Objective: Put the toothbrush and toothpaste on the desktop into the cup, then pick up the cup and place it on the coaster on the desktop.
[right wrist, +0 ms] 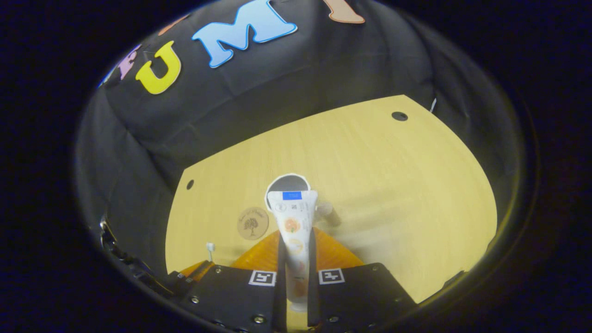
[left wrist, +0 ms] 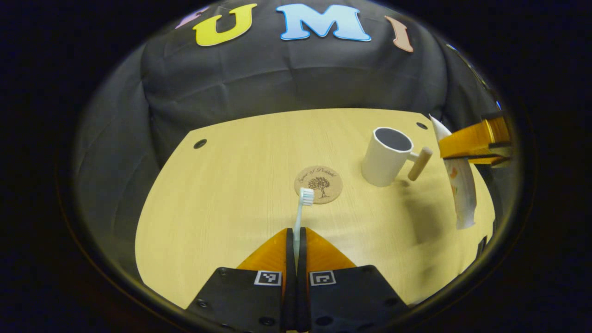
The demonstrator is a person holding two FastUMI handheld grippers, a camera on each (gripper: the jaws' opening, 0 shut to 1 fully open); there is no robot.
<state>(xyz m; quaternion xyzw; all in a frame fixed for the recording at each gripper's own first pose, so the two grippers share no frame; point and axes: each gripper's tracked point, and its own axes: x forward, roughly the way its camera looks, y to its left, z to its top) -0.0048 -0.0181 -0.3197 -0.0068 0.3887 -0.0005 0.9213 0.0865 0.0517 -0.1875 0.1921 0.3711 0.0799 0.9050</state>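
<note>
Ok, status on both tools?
Left tool shut on toothbrush. Right tool shut on toothpaste, above cup. Coaster bare.

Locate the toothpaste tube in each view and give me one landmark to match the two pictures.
Left gripper view: the toothpaste tube hangs at the far right edge, held by the other tool, right of the cup.
Right gripper view: the tube stands bottom centre, clamped between this tool's own fingers, overlapping the cup's rim.
Shared landmark: the round coaster with a tree print, left of the cup.
</note>
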